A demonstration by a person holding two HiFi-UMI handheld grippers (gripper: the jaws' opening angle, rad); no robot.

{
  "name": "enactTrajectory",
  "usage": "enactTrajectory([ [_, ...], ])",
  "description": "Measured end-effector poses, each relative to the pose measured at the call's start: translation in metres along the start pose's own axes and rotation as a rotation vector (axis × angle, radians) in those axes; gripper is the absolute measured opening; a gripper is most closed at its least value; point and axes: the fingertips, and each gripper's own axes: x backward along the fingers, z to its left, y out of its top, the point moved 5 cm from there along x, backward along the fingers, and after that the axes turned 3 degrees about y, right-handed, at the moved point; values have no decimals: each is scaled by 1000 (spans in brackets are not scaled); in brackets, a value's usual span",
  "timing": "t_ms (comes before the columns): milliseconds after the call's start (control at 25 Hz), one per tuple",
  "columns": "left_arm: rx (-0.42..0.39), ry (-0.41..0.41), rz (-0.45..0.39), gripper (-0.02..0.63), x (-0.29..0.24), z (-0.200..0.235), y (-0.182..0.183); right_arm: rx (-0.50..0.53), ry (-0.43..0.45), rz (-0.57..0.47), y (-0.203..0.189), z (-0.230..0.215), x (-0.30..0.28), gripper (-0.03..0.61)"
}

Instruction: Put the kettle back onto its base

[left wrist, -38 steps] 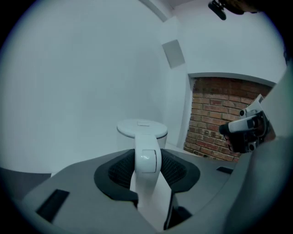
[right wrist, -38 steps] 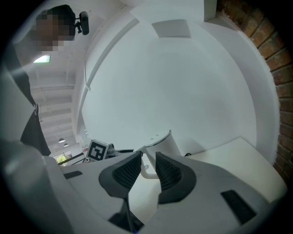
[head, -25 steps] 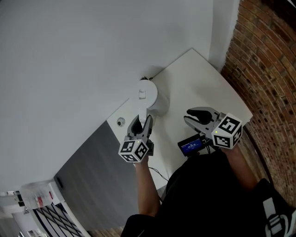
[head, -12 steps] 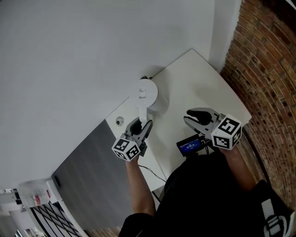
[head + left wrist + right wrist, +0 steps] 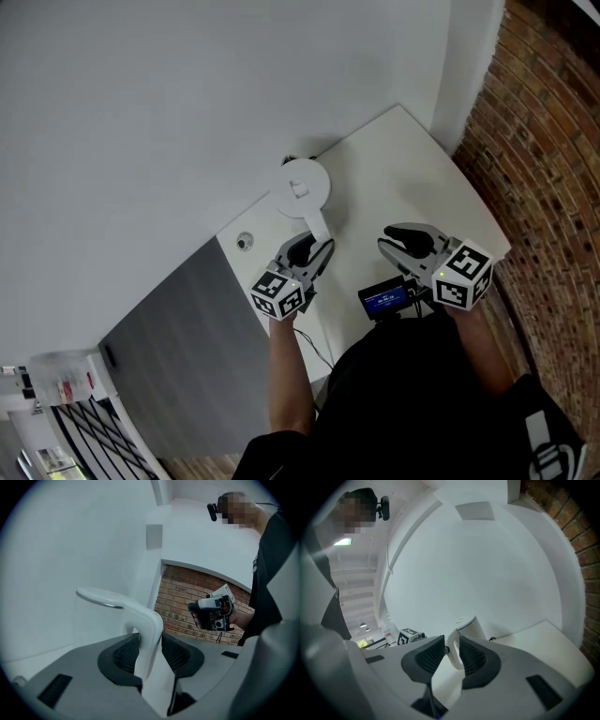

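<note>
Closing just now, fingers (image 5: 123, 654) of left gripper (image 5: 315, 249) clasp kettle (image 5: 302, 187) handle (image 5: 148, 632) (white).

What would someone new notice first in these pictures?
The white kettle at the back of the white table, with the left gripper clamped on its handle, jaws just closed further. The right gripper hangs open and empty beside it, near the brick wall.

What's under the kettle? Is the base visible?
No base can be seen. Only bare white table shows around the kettle. From above, the kettle itself covers whatever it sits on. A small dark bit, possibly a cord, peeks out behind it.
</note>
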Motion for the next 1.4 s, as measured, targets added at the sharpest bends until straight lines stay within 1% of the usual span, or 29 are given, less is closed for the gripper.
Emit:
enactTrajectory([
  [480,28,26,-8,160,-20,-8,3,0,22,-10,-2,0,2,104],
  [920,44,42,-14,160,-19,-5,2,-7,23,-20,-2,0,8,104],
  [1040,55,53,-42,160,-16,-5,2,-8,20,-22,-3,1,11,104],
  [1240,101,98,-132,161,1,-9,-1,-7,6,-12,-7,7,20,104],
  [1320,133,117,-149,161,9,-12,-10,-9,-3,-1,-11,10,24,104],
  [1400,184,128,-172,160,18,-17,-22,-13,-16,11,-17,15,29,104],
])
